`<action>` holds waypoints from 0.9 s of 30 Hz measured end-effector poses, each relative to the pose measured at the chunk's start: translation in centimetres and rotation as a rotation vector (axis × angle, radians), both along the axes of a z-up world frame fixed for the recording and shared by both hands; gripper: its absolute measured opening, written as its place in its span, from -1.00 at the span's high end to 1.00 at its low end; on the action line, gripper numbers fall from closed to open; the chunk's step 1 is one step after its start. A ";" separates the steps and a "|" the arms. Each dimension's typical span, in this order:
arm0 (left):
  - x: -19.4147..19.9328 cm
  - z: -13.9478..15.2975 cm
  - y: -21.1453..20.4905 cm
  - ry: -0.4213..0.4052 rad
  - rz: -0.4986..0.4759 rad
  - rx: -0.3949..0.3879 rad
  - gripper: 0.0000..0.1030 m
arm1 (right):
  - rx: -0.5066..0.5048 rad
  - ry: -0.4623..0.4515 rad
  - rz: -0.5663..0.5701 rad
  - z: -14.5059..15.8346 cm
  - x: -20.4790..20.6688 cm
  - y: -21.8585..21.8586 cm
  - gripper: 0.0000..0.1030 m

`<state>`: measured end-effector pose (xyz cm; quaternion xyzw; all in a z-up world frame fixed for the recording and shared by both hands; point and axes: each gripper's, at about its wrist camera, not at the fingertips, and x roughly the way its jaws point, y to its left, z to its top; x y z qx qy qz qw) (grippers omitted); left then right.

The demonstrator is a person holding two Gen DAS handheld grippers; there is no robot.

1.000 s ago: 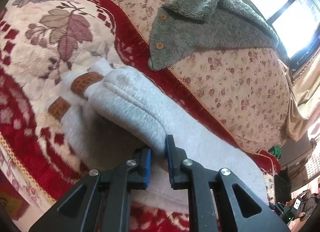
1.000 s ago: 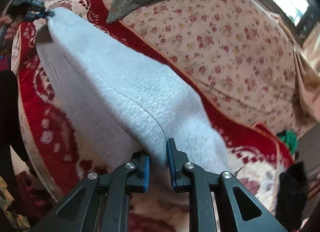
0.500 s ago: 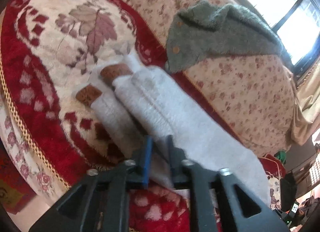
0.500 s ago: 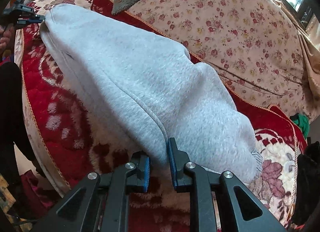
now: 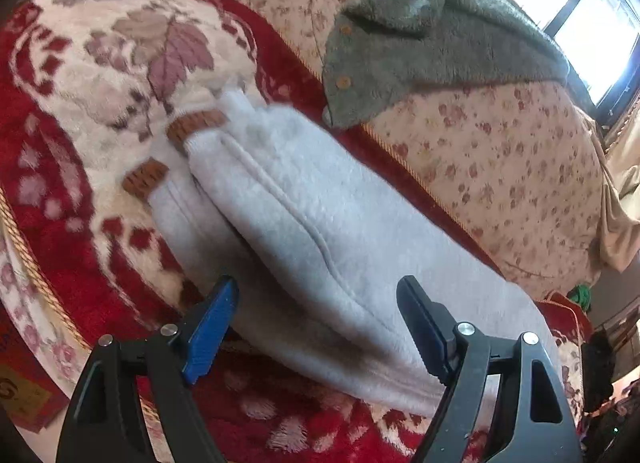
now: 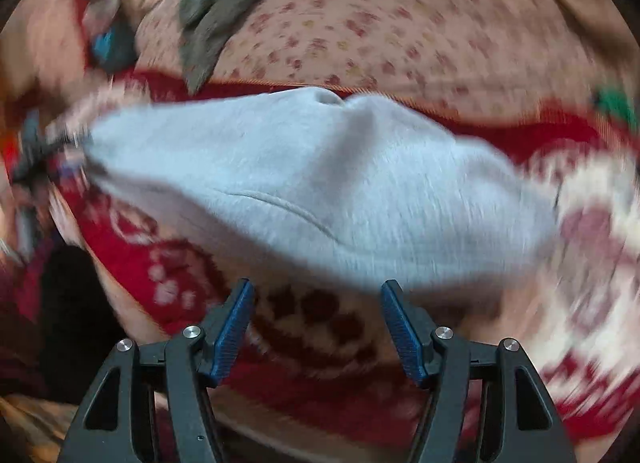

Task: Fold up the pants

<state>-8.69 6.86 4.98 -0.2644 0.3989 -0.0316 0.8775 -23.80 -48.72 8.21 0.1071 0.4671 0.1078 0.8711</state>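
- Left gripper (image 5: 318, 321) at the bottom of the left wrist view, jaws spread wide apart, blue pads (image 5: 208, 333) facing inward, gripping nothing.
- Between and just beyond those jaws: folded grey fleece pants (image 5: 320, 247), lying doubled over in layers on a red-and-cream patterned blanket (image 5: 76, 143).
- Raised seam line running along the upper layer of the pants; lower layer showing beneath on the near side.
- Two brown ribbed cuffs (image 5: 194, 125) at the far-left end of the pants, resting on the cream leaf motif of the blanket.
- Right gripper (image 6: 316, 317) at the bottom of the right wrist view, jaws likewise wide apart and empty, hanging just short of the pants (image 6: 320, 191).
- Right view heavily motion-blurred; pants spread across the middle as a broad grey mound on the same blanket (image 6: 304, 323).
- Beyond the pants: floral-print cushion back (image 5: 500, 151), pink blossoms on beige, bordered by gold piping.
- Draped over that cushion: grey fuzzy cardigan (image 5: 432, 43) with wooden buttons, its corner hanging near the far edge of the pants, touching or not impossible to tell.
- Farthest: bright window (image 5: 592, 27) at upper right.
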 end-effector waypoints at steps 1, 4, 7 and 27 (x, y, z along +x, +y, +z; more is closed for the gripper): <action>0.2 -0.2 -0.2 0.012 -0.001 0.002 -0.56 | 0.050 0.015 -0.028 -0.3 -0.2 -0.8 -0.36; 0.8 -0.5 -1.0 0.022 -0.007 0.014 -0.56 | 0.177 0.049 -0.142 -1.5 -0.3 -3.4 -0.36; 1.4 -0.6 -1.7 0.029 -0.009 0.021 -0.57 | 0.352 0.063 -0.227 -2.8 0.1 -5.7 -0.36; 3.9 -1.7 -1.8 0.075 0.046 0.061 0.68 | 0.703 0.016 -0.480 -6.7 4.1 -12.0 0.37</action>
